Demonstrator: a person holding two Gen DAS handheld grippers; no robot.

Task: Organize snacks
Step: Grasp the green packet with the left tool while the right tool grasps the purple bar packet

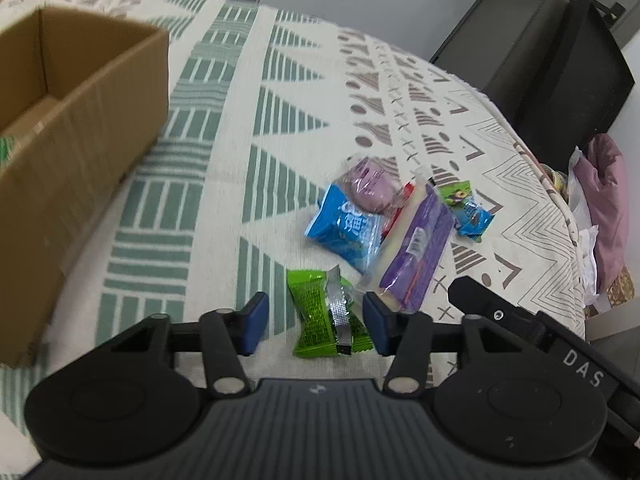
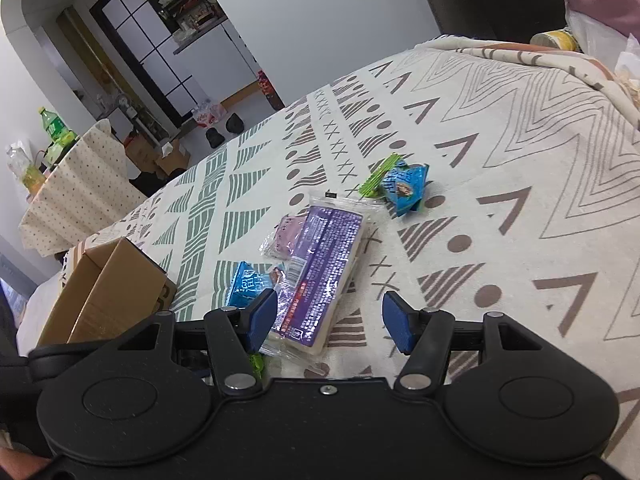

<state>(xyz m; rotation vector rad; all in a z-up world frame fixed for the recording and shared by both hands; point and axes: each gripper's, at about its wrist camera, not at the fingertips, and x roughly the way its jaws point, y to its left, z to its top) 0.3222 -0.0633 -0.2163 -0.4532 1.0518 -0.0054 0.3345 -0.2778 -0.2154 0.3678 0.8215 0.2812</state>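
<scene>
A cardboard box (image 1: pixel 80 120) stood open on the patterned cloth (image 1: pixel 248 80), at the left of the left wrist view. Most of its floor showed bare; a scrap of green (image 1: pixel 5 152) peeked in at its near corner, too cut off to identify. In the right wrist view the same box (image 2: pixel 108 292) sat at the far left, its inside mostly hidden.

The left gripper (image 1: pixel 316 320) hung low over the cloth with its jaws spread wide. A green packet (image 1: pixel 320 316) lay between the blue pads (image 1: pixel 256 320), touching neither as far as could be seen; a silvery strip ran across its wrapper. The right gripper (image 2: pixel 330 320) was likewise spread open and held nothing. Its left pad (image 2: pixel 262 318) stood just over the near end of the purple pack (image 2: pixel 320 272), and its right pad was over bare cloth.

The snacks lay loose on the cloth, well apart from the box. The purple pack was long and flat, in clear wrap with a pale edge and printed text. A blue packet (image 1: pixel 344 228) lay beside it, partly under a clear pouch holding a lilac sweet (image 1: pixel 368 188). A smaller blue-and-green packet (image 2: pixel 404 186) sat apart on the far side of the purple pack. Pink fabric (image 1: pixel 608 200) and crumpled plastic lay at the cloth's right edge.
</scene>
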